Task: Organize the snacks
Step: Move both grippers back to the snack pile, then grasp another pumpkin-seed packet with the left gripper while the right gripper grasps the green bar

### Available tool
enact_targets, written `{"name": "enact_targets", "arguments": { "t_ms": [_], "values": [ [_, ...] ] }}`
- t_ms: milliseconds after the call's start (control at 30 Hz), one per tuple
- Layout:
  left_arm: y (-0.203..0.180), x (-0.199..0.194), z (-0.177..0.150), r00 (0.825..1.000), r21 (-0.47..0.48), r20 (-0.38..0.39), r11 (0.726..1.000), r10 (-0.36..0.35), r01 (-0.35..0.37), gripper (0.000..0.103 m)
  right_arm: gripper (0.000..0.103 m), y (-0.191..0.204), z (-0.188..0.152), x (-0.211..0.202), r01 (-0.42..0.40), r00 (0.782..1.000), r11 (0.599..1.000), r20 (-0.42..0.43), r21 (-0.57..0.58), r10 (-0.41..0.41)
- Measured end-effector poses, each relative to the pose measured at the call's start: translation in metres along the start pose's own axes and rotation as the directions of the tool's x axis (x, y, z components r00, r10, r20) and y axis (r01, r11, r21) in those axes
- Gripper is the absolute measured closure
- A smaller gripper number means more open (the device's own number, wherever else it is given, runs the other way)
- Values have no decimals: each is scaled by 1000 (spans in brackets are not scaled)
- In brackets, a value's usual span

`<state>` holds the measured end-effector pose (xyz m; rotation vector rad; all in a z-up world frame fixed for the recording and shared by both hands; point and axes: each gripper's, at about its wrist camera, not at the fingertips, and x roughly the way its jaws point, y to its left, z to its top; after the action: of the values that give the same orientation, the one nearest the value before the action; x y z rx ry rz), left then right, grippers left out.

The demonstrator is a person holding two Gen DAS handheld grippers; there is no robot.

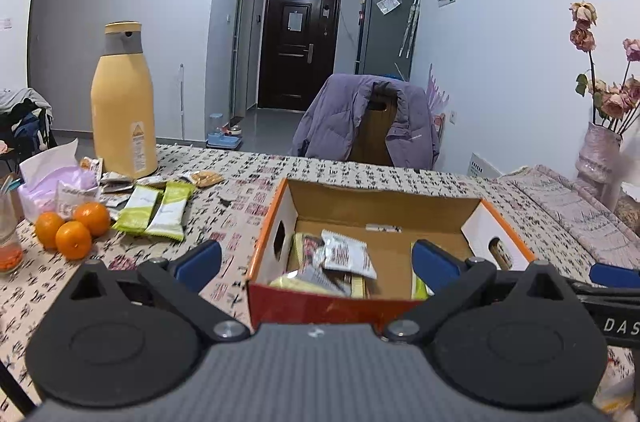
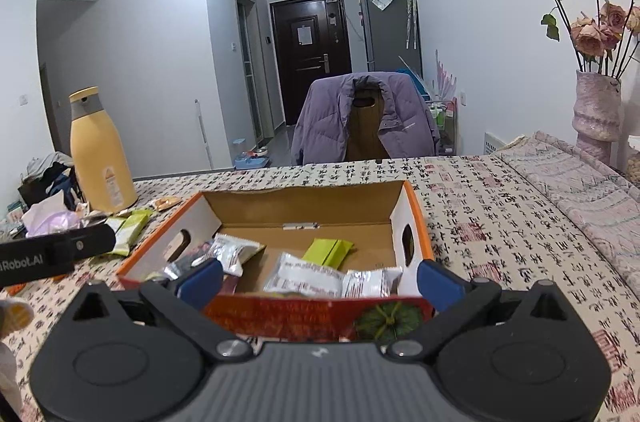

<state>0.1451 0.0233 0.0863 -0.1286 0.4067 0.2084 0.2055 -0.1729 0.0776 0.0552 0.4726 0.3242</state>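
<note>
An open cardboard box [image 1: 384, 212] with orange rims stands on the patterned table and holds several snack packets [image 1: 348, 254]. It also shows in the right wrist view [image 2: 304, 202], with white packets [image 2: 304, 276] and a green packet [image 2: 328, 250] inside. My left gripper [image 1: 316, 258] is open and empty at the box's near wall. My right gripper [image 2: 320, 278] is open and empty, also at the near wall. Two green snack bars [image 1: 154, 210] and smaller packets [image 1: 116, 182] lie loose on the table left of the box.
A tall yellow flask [image 1: 122, 102] stands at the table's far left, with three oranges [image 1: 72, 228], a tissue pack [image 1: 48, 178] and a glass [image 1: 8, 238] near it. A vase of dried roses [image 2: 596, 110] stands at the right. A chair with a purple jacket [image 1: 368, 118] is behind the table.
</note>
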Motion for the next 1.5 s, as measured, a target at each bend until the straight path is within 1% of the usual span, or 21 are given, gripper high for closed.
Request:
{"name": "enact_targets", "arguments": {
  "t_ms": [233,333,433,667,800,867,967,1033,1067,1100,1133,1200,1233,1267,1333,1400,1500],
  "values": [
    [6,-22,-24,999,23,-33,1000,11,-10,0,0,0,-20,-27,-4,1000,1000,-16,-15,3],
    [11,-27,-35,998,24,-58,1000,21,-20,0,0,-1,-30,-36,-5,1000,1000,-28,-21,4],
    [15,-30,-46,995,13,-99,1000,27,-25,0,0,-2,-40,-43,-3,999,1000,-41,-25,2],
    [22,-31,-76,975,6,-219,999,36,-36,0,0,-6,-67,-53,-2,996,1000,-89,-21,0],
    [23,-32,-87,965,-5,-260,1000,24,-26,0,0,-8,-81,-53,1,993,1000,-118,-18,-3],
    [21,-32,-92,960,-4,-276,999,34,-36,0,0,-6,-86,-53,0,992,1000,-128,-16,-2],
    [21,-28,-99,948,-25,-316,998,45,-56,0,0,-5,-91,-54,-6,991,1000,-136,-15,4],
    [22,-27,-103,940,-41,-339,998,38,-55,1,0,-4,-94,-56,-9,990,1000,-138,-15,7],
    [22,-27,-106,937,-44,-348,998,30,-48,6,0,-4,-96,-57,-10,990,1000,-140,-16,7],
    [22,-27,-107,934,-42,-355,998,25,-43,13,0,-4,-97,-57,-9,990,1000,-142,-17,7],
    [20,-28,-109,932,-40,-362,999,19,-36,18,0,-4,-98,-58,-8,990,1000,-143,-16,6],
    [18,-30,-113,926,-35,-378,999,1,-15,32,0,-4,-100,-59,-6,989,1000,-146,-14,4],
    [17,-30,-115,923,-31,-385,999,-6,-7,34,0,-4,-101,-59,-5,989,1000,-148,-12,4],
    [15,-32,-118,922,-20,-386,1000,-7,-1,35,0,-4,-102,-59,-5,989,1000,-149,-11,4],
    [12,-35,-121,927,7,-374,1000,3,0,42,0,-5,-104,-60,-4,989,1000,-151,-9,2],
    [11,-37,-122,931,18,-366,1000,-5,12,58,0,-5,-106,-61,-1,988,1000,-154,-7,0],
    [12,-40,-123,934,25,-358,999,-16,26,60,0,-6,-109,-61,2,987,1000,-158,-4,-2]
  ]
}}
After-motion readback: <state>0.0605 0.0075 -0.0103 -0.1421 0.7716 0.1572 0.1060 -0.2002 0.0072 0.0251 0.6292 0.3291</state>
